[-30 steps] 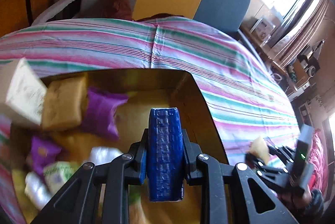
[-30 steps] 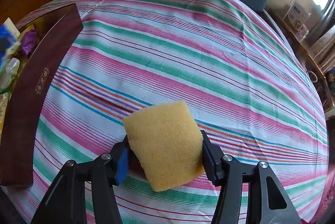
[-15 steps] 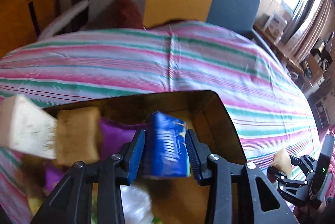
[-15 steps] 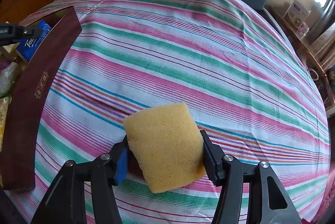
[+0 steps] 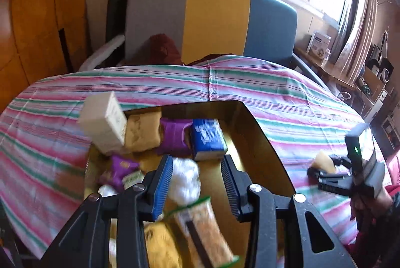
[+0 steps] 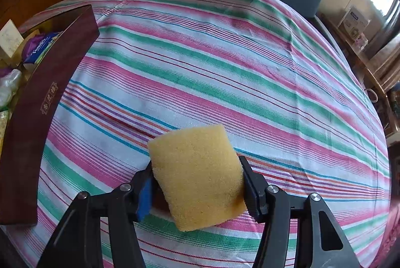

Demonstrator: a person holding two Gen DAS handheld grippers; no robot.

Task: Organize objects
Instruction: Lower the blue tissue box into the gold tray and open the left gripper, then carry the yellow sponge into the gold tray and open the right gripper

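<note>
My left gripper (image 5: 196,179) is open and empty above the dark brown box (image 5: 265,143). A blue tissue pack (image 5: 207,139) lies inside the box at its far end, beside a purple packet (image 5: 173,139), a tan packet (image 5: 142,132) and a white carton (image 5: 103,124). My right gripper (image 6: 197,189) is shut on a yellow sponge (image 6: 197,175) above the striped tablecloth (image 6: 225,55). It also shows in the left wrist view (image 5: 325,166), right of the box. The box wall (image 6: 42,97) and the blue pack (image 6: 41,45) show at the left of the right wrist view.
The box also holds a white wad (image 5: 185,179), a green-edged snack bag (image 5: 202,230), small purple packets (image 5: 120,168) and yellow items (image 5: 160,245). A grey, yellow and blue sofa back (image 5: 212,22) stands behind the round table. Shelves with clutter (image 5: 375,77) stand at the right.
My left gripper opened and let go of the blue tissue pack, which now lies in the box. The left gripper drew back and up. The right gripper with the sponge barely moved.
</note>
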